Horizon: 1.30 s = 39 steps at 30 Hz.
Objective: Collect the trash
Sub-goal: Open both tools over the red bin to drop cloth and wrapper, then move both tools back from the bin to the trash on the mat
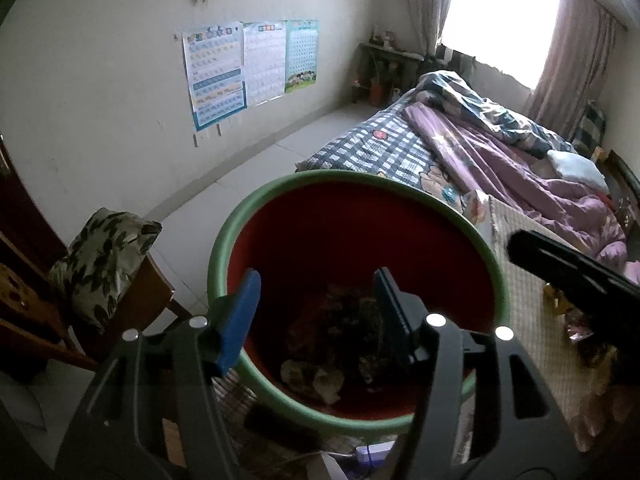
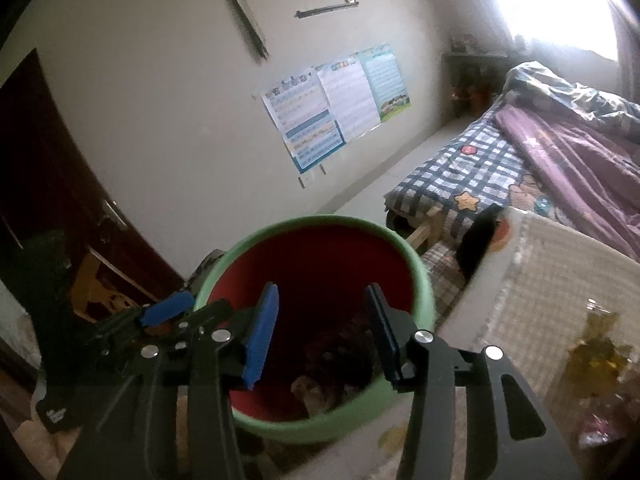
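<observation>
Bedroom scene, two wrist views. A round bin (image 1: pixel 280 196) w/ green rim and red inside sits in the foreground of both views, beside a pale woven mat (image 1: pixel 524 280) and near the foot of a bed (image 1: pixel 380 148) w/ checked sheet. Trash (image 1: pixel 332 344), dark crumpled stuff plus pale scraps, lies at the bin's bottom.

Left gripper (image 1: pixel 316 312) hovers over the bin mouth, jaws spread wide, nothing between them; its left blue pad looks near or against the rim, contact unclear. Right gripper (image 2: pixel 322 328) also hovers over the bin mouth, jaws spread, empty.

Bin stands roughly upright, mouth pointing up toward the cameras; long axis approx vertical, slightly tilted in view by the fisheye.

Risks, as a judgement: a finger could snag the rim and tip or slide the bin, spilling contents. The two grippers are close together, so they could knock each other. More litter (image 2: pixel 600 344) lies on the mat to the right, blurred; it could be missed.
</observation>
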Motion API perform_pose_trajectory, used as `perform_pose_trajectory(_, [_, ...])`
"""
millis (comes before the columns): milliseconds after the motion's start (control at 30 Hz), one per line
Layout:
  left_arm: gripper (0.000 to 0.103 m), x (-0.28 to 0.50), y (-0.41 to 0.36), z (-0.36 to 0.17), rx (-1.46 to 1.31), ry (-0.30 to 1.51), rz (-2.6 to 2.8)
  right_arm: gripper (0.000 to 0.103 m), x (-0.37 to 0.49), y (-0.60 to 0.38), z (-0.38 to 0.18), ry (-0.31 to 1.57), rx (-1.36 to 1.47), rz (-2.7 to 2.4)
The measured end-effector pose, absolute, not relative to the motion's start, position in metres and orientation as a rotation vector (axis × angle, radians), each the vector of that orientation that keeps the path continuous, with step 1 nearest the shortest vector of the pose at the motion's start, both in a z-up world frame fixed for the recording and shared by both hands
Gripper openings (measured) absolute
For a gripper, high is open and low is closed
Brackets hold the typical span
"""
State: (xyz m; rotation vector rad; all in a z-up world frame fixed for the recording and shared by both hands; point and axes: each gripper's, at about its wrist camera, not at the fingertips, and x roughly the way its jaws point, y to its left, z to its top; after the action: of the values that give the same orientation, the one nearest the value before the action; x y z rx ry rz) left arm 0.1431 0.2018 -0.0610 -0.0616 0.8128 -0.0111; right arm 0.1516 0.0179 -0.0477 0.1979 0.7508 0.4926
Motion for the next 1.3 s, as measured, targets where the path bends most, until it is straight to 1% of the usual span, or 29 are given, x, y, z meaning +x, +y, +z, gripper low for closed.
perform_pose_trajectory(67, [0.057,0.140,0.198,-0.062,-0.060,0.812,-0.009,0.051,0.140,0.007,-0.046,0.743,0.192,0.474])
perform_pose_trajectory(233, [0.057,0.130,0.186,-0.066,-0.037,0.809,-0.020,0.051,0.108,-0.034,-0.050,0.748,0.168,0.386])
perform_pose_trajectory(433, [0.057,0.113,0.157,-0.075,-0.010,0.821,-0.050,0.053,0.067,-0.107,-0.058,0.760,0.152,0.209])
perform_pose_trajectory(533, [0.057,0.100,0.140,-0.077,0.006,0.816,-0.063,0.058,0.053,-0.147,-0.059,0.758,0.152,0.117])
perform_pose_trajectory(600, [0.060,0.090,0.127,-0.077,0.025,0.808,-0.074,0.061,0.049,-0.173,-0.059,0.754,0.151,0.059])
perform_pose_trajectory(633, [0.060,0.086,0.120,-0.077,0.031,0.804,-0.079,0.066,0.049,-0.183,-0.058,0.752,0.148,0.040])
perform_pose_trajectory(767, [0.065,0.070,0.097,-0.074,0.057,0.793,-0.121,0.075,0.065,-0.210,-0.060,0.778,0.124,0.015])
perform_pose_trajectory(867, [0.069,0.063,0.082,-0.072,0.074,0.795,-0.157,0.076,0.087,-0.217,-0.068,0.828,0.085,0.044])
perform_pose_trajectory(1067, [0.069,0.071,0.059,-0.075,0.078,0.837,-0.228,0.076,0.116,-0.214,-0.090,0.919,0.060,0.117])
perform_pose_trajectory(1100, [0.069,0.076,0.054,-0.075,0.078,0.843,-0.243,0.073,0.117,-0.213,-0.091,0.920,0.056,0.123])
perform_pose_trajectory(1133, [0.069,0.076,0.049,-0.076,0.080,0.845,-0.250,0.064,0.117,-0.212,-0.092,0.920,0.053,0.131])
perform_pose_trajectory(1233, [0.069,0.087,0.033,-0.076,0.082,0.850,-0.283,0.049,0.117,-0.212,-0.094,0.940,0.087,0.184])
perform_pose_trajectory(1267, [0.069,0.090,0.029,-0.076,0.078,0.853,-0.294,0.047,0.115,-0.212,-0.094,0.943,0.102,0.205])
perform_pose_trajectory(1300, [0.069,0.098,0.022,-0.076,0.068,0.861,-0.315,0.027,0.111,-0.211,-0.093,0.947,0.117,0.229])
